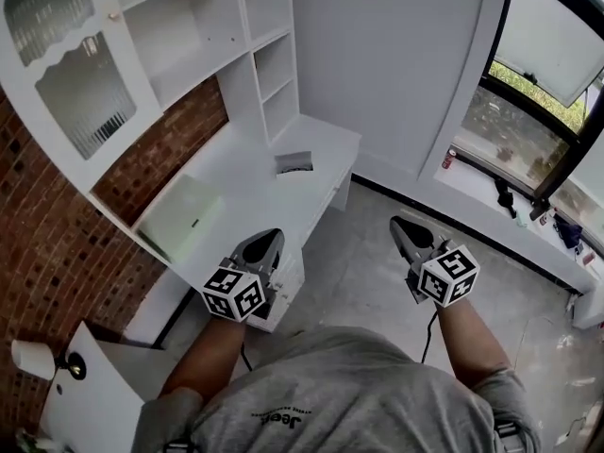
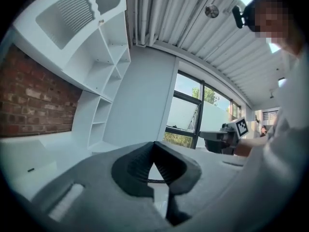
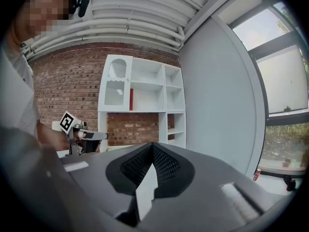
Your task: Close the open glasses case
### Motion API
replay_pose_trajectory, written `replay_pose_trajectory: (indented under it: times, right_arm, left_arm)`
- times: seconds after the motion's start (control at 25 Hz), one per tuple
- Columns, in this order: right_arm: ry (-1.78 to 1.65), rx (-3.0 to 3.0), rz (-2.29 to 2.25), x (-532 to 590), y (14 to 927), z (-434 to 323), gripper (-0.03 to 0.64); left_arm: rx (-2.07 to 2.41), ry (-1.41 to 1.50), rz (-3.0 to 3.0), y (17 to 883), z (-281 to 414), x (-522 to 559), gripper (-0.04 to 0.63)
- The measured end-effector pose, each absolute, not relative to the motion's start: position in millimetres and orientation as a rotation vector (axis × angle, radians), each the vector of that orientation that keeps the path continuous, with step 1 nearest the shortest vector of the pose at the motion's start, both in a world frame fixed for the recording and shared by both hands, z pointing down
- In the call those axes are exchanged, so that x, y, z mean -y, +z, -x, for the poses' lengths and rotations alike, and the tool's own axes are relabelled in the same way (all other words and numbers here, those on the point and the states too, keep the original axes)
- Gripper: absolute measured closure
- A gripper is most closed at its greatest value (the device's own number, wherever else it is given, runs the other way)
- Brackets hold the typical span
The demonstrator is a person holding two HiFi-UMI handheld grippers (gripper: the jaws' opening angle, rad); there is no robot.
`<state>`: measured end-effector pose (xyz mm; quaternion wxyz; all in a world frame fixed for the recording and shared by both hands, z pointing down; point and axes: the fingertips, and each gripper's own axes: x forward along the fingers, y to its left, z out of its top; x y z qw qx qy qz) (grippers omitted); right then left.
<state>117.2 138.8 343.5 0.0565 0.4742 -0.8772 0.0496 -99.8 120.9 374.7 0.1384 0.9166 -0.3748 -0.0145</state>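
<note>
**Both grippers shut and empty; case lies on the desk ahead**

**Head view.**
- Print on the grey shirt (image 1: 311, 394) reads "Jeep", upside down to the camera. The smaller line by it is illegible.
- Each gripper carries a marker cube (image 1: 234, 293) with black-and-white squares and no letters.
- The left gripper (image 1: 267, 243) and right gripper (image 1: 404, 229) are held side by side in front of the person, apart from each other.
- The left one shows against the near end of the white desk (image 1: 326, 144). The right one is over grey floor (image 1: 377, 281).
- The glasses case (image 1: 293, 162) is a small grey thing lying on the desk top toward its far end, well apart from both grippers. It is too small to judge how its lid stands.
- A flat pale green box (image 1: 179, 217) sits nearer on the desk, between the left gripper and the case.
- A white shelf unit (image 1: 203, 26) stands over the desk against a brick wall (image 1: 47, 243).
- To the right is a window (image 1: 528, 111) with a red can (image 1: 449, 159) on its sill.

**Left gripper view.**
- The jaws meet at the tips with nothing between them.
- Past them to the right is the right gripper, held level with its cube facing the camera.
- The shelves are at left and the window is ahead.

**Right gripper view.**
- The jaws are closed tip to tip and grip nothing.
- The left gripper shows at left with its cube.
- Behind it are the shelf unit and the brick wall, with a red upright thing (image 3: 131, 99) in one compartment.
- The can is at the lower right.
</note>
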Motion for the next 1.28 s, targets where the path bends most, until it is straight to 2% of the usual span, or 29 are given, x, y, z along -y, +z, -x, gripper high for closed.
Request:
replay_pose_trajectory:
  times: [0.32, 0.6, 1.28]
  right_arm:
    - [0.171, 2.614, -1.503, -46.4, 344.3, -89.0, 0.607]
    - [0.199, 2.611, -1.475, 12.4, 357.2, -94.6, 0.606]
    - [0.190, 2.785, -1.089, 213.0, 365.8, -185.4, 0.606]
  left_arm:
    - [1.007, -0.038, -2.664, 375.4, 127.6, -16.9, 0.598]
    - [1.020, -0.038, -2.628, 389.3, 127.0, 39.1, 0.597]
    - [1.404, -0.055, -2.471, 399.9, 46.5, 185.4, 0.597]
